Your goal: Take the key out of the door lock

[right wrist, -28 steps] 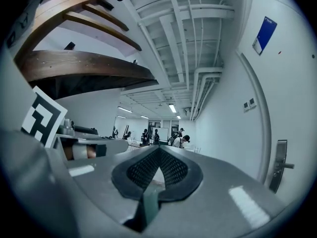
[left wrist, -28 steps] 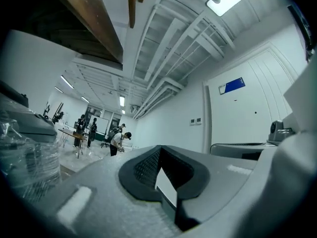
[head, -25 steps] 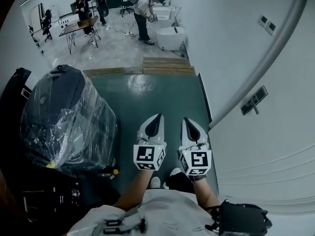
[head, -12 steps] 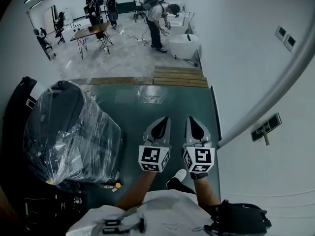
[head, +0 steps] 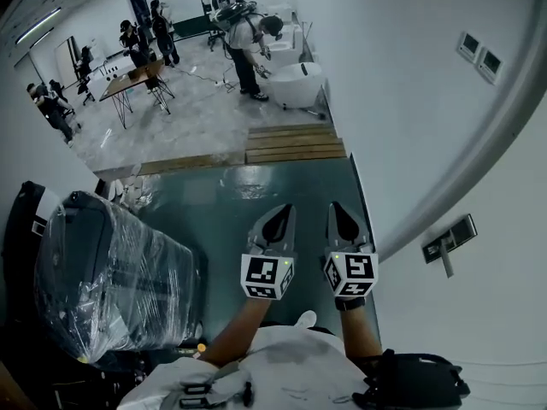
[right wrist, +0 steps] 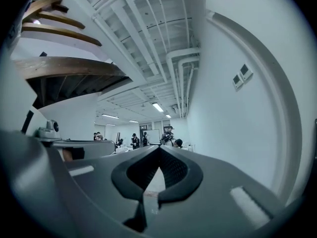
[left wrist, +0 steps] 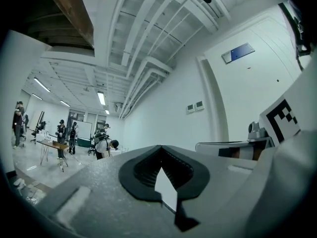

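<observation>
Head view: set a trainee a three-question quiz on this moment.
1. True or false: the left claw is gripping something.
2. On which side of the right claw does the door lock sit? A) to its right B) to its left C) between the two claws
3. Fill in: the bulky dark object at the person's left is wrapped in clear ____.

Key: 1 false, it is shut with nothing in it; 2 A; 3 plastic film.
</observation>
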Demonstrator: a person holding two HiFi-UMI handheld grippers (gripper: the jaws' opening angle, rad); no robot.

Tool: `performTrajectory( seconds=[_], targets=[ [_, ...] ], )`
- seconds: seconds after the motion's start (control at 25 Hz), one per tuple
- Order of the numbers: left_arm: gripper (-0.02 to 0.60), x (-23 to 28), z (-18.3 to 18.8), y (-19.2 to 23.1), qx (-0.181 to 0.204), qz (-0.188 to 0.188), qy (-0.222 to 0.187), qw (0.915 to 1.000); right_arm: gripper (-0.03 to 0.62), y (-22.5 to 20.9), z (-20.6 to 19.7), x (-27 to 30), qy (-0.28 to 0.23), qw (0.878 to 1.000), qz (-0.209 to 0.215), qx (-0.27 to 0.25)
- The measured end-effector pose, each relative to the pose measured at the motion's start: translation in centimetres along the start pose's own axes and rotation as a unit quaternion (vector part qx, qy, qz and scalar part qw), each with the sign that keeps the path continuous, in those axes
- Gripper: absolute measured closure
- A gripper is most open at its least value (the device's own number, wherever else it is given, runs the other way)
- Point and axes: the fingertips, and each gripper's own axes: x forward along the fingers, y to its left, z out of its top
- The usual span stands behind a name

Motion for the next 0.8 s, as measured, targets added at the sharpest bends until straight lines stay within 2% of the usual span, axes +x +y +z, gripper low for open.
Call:
performTrajectory(
  seconds=[0.24,0.4,0.64,0.8],
  targets=[
    [0.578,6.0,-0.7,-5.4,0.005,-0.067,0.009,0.9977,0.589,-8.5,-0.3,-1.1,0.0,0.998,-0.064,0.024],
    [0.578,8.8,-2.4,-10.1,-0.001,-0.125,0.028,0.9917,0.589,-13.3,-0.7,-3.5,0.0,0.992,-0.118,0.032],
    [0.578,13.3,-5.0,-16.1,-0.004,-0.23,0.059,0.9714,0.589,-18.4,-2.4,-6.3,0.007,0.981,-0.19,0.048],
    [0.578,17.1,-5.4,-21.7,-0.012,-0.315,0.058,0.9472,0.589,-23.0,-2.1,-9.2,0.005,0.964,-0.264,0.037]
  ],
)
